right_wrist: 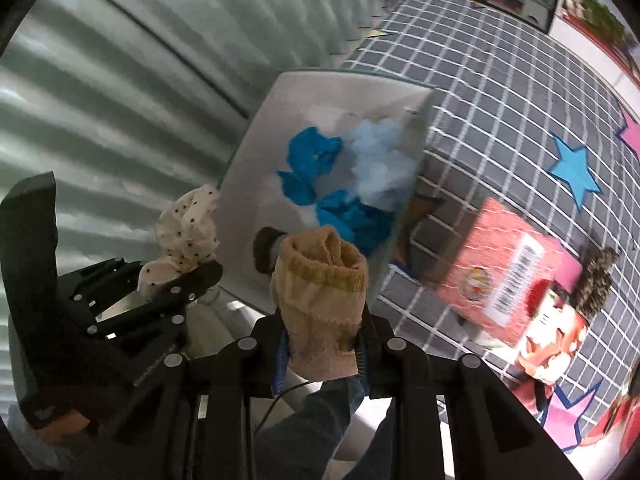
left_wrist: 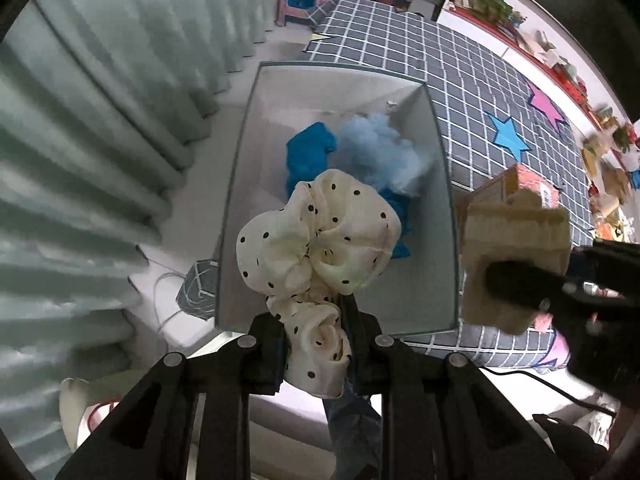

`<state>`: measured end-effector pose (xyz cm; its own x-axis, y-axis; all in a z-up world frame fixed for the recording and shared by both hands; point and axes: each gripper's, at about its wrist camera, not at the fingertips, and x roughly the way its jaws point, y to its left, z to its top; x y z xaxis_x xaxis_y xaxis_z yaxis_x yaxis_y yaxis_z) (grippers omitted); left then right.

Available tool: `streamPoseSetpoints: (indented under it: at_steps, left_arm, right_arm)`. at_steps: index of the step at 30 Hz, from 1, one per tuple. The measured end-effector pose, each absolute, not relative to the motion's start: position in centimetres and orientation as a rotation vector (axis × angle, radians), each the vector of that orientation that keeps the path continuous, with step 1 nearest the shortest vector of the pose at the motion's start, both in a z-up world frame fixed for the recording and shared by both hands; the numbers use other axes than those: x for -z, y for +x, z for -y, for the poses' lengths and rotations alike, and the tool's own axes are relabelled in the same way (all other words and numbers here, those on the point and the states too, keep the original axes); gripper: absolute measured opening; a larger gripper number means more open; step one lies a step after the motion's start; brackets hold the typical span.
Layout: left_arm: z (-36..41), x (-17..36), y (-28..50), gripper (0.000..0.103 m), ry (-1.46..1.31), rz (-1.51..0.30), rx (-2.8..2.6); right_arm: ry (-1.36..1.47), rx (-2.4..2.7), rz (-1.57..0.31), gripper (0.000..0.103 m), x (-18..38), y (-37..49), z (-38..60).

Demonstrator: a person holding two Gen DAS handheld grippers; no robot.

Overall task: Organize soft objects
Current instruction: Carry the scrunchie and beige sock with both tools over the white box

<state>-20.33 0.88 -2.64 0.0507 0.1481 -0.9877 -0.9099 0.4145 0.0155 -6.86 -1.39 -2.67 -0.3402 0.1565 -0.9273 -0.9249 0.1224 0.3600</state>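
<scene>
Partly, polka-dot scrunchie (left_wrist: 320,248) hides bin's (left_wrist: 444,216) blue cloths (left_wrist: 308,152).

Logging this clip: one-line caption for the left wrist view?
Left gripper holds a polka-dot scrunchie over a white bin of blue cloths.

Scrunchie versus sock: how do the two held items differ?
The scrunchie is cream with black dots, ruffled and glossy; the sock is plain tan, ribbed knit. The scrunchie is in the left tongs, the sock in the right tongs. The scrunchie hangs over the box; the sock is beside its rim. Both are soft and gripped above the bed.
</scene>
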Motion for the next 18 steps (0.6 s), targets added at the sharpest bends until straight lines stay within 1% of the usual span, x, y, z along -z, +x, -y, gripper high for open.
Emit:
streamPoseSetpoints:
  at_steps: [7,18]
  left_arm:
    - [-0.8,3.5,-20.4,0.025,-0.83,-1.263,-0.951]
    - [-0.8,4.0,-20.2,0.025,-0.837,-1.28,-0.94]
  right_arm:
    - [-0.877,-1.439,-1.44,0.029,3.5,-9.1,1.3]
    - [-0.883,-1.429,-1.464,0.029,3.9,-8.8,1.4]
